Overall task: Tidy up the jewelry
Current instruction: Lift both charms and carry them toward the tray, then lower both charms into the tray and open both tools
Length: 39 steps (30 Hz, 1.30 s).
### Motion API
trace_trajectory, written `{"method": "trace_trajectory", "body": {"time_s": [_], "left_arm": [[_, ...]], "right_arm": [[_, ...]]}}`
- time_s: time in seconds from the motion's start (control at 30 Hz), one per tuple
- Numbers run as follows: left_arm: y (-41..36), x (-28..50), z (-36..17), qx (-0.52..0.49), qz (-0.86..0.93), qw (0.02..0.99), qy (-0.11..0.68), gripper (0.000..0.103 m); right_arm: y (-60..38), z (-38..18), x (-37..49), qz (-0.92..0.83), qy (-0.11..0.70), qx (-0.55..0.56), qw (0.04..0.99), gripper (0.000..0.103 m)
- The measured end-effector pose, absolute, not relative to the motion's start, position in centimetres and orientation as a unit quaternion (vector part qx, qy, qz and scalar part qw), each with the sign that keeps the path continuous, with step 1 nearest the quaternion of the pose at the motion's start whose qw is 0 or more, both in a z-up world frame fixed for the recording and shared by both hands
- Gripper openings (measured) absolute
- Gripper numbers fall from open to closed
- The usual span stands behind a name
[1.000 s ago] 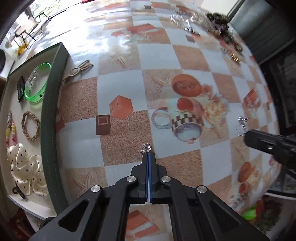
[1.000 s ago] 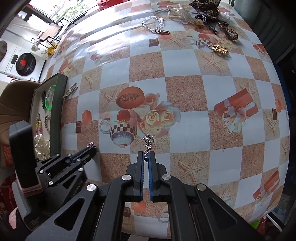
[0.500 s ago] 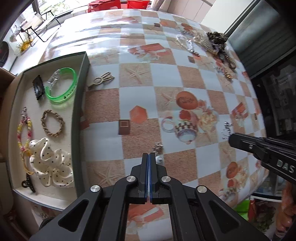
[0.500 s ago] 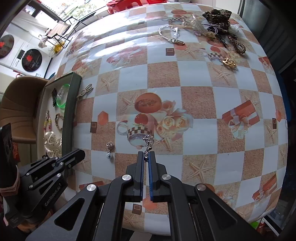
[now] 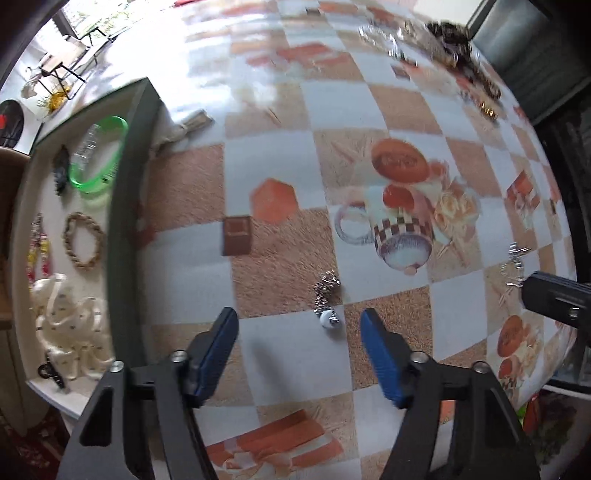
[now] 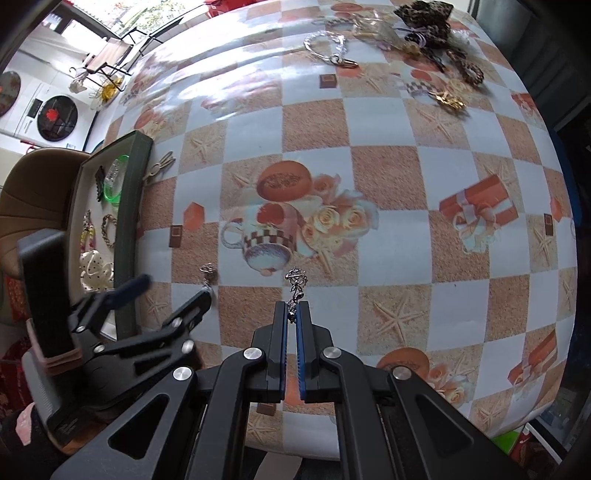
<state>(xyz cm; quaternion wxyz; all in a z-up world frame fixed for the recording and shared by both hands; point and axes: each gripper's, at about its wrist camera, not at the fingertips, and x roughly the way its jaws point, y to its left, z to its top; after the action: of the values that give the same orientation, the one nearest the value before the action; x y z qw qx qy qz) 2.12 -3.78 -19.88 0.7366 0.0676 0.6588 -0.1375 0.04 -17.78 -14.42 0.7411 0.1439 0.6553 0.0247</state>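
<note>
A silver dangle earring with a white bead point(image 5: 327, 302) lies loose on the checked tablecloth, just ahead of my left gripper point(image 5: 298, 317). That gripper's jaws are opening and the blue pads stand clear of the earring on both sides. In the right wrist view the same earring point(image 6: 207, 273) lies by the blurred left gripper point(image 6: 173, 286). My right gripper point(image 6: 294, 304) is shut on a matching silver earring point(image 6: 296, 284), which sticks up from its tips. The left wrist view shows this pair at the right edge: right gripper point(image 5: 526, 286), earring point(image 5: 515, 258).
A dark-rimmed tray point(image 5: 125, 206) at the left holds a green bangle point(image 5: 98, 158), a braided bracelet point(image 5: 84, 240), a beaded piece, a dotted scrunchie point(image 5: 70, 325) and black clips. A gold clip point(image 5: 184, 125) lies beside it. More jewelry is piled at the far right corner point(image 6: 424, 29).
My left gripper has opened and let its earring go onto the cloth, then sunk closer over it. The right gripper has kept still, shut on its earring.
</note>
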Motion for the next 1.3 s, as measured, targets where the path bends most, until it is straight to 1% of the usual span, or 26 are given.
{"method": "trace_trajectory", "body": {"time_s": [0.03,0.1,0.17,0.2,0.23,0.27,0.3,0.4,0.5,0.83,1.1,1.3], "left_arm": [[-4.0,2.1,-20.2,0.070,-0.140,0.733,0.662,0.065],[-4.3,2.1,-20.5,0.073,-0.142,0.732,0.662,0.065],[-4.6,2.0,-20.5,0.079,-0.145,0.734,0.659,0.057],[-4.8,1.9,-20.4,0.087,-0.145,0.735,0.656,0.046],[-5.0,1.9,-20.3,0.094,-0.147,0.737,0.653,0.028],[-5.2,1.9,-20.2,0.095,-0.153,0.736,0.652,0.017],[-5.3,1.9,-20.2,0.096,-0.158,0.734,0.654,0.013],[-5.2,1.7,-19.9,0.085,-0.171,0.733,0.653,0.013],[-4.7,1.8,-18.9,0.047,-0.189,0.732,0.654,0.013],[-2.7,2.4,-13.8,0.001,-0.195,0.755,0.627,0.013],[0.9,3.3,-10.2,-0.021,-0.170,0.782,0.599,0.013],[4.1,3.3,-8.8,-0.038,-0.144,0.797,0.586,0.013]], "right_arm": [[-18.0,-14.5,0.0,0.023,0.655,0.144,0.741,0.004],[-18.4,-14.5,-0.2,0.019,0.655,0.147,0.741,0.004],[-18.8,-14.6,-0.4,0.015,0.656,0.150,0.740,0.004],[-19.0,-14.7,-0.4,0.013,0.656,0.152,0.739,0.004],[-19.1,-14.8,-0.5,0.011,0.656,0.154,0.738,0.004],[-19.2,-14.9,-0.5,0.010,0.657,0.156,0.738,0.004],[-19.3,-14.9,-0.5,0.009,0.657,0.157,0.737,0.004],[-19.3,-14.8,-0.5,0.009,0.655,0.158,0.739,0.004],[-19.2,-14.4,-0.4,0.011,0.651,0.160,0.742,0.004],[-18.1,-12.8,0.3,0.025,0.638,0.159,0.753,0.004],[-15.7,-10.6,1.5,0.050,0.625,0.145,0.766,0.004],[-12.9,-9.3,2.5,0.073,0.620,0.126,0.771,0.004]]}}
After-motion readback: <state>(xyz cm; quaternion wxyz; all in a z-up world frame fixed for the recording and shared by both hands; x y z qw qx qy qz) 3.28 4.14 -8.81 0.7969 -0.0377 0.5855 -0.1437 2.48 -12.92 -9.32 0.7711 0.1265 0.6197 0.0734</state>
